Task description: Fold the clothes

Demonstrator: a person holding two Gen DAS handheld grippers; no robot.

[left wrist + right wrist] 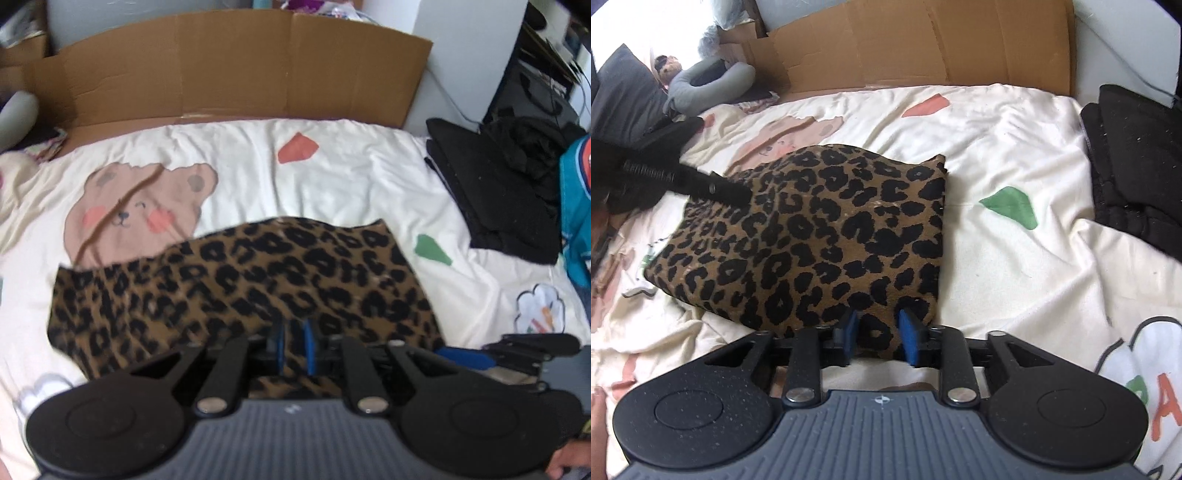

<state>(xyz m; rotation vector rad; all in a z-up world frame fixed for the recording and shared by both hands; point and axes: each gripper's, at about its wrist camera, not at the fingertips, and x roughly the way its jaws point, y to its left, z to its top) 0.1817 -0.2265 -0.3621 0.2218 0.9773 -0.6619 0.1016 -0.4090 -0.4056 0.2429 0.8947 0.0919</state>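
Soft, even daylight fills both my views, brightest at the blown-out upper left corner of my right wrist view. Shadows are faint. My left view smears with motion blur across the leopard-print garment (243, 280); the cardboard (240, 66) bows with fisheye distortion at the edges.

The leopard-print garment (820, 236) was a matt, fuzzy knit cloth. The duvet cover (1015, 155) under it was smooth, creased cotton-like fabric. Across the top of the frame stood dull brown cardboard (236, 70). The right gripper (879, 339) was matt black plastic with blue rubbery pads (908, 338).
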